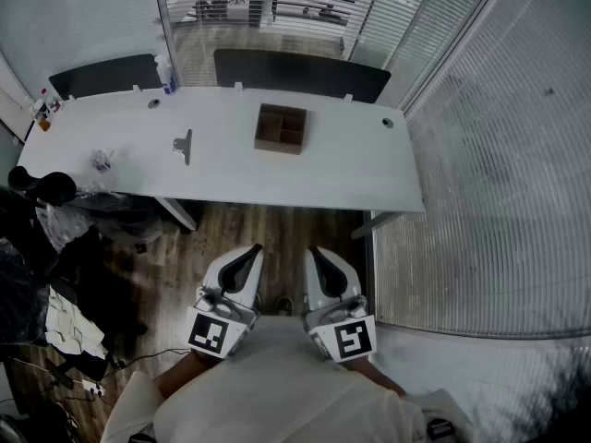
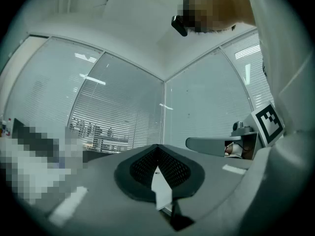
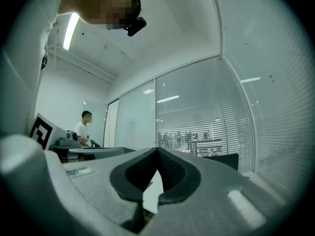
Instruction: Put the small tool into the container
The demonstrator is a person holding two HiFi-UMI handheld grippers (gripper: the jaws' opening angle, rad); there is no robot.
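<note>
The left claw [image 2: 157,154] points upward and out into the room. Its two dark ribbed pads [image 2: 140,167] meet at the tips, with nothing held between them, and only a pale sliver shows in the slit lower down. To the right, the right claw [image 2: 194,143] lies side-on at about the same height, and its marker cube [image 2: 268,123] sits beside the person's white garment [image 2: 290,58]. Beyond the claws, two glass walls [image 2: 206,107] join at a corner, with slatted blinds [image 2: 113,117] behind the left one. A small black camera [image 2: 179,25] hangs near the top, under the pale ceiling [image 2: 123,18].
</note>
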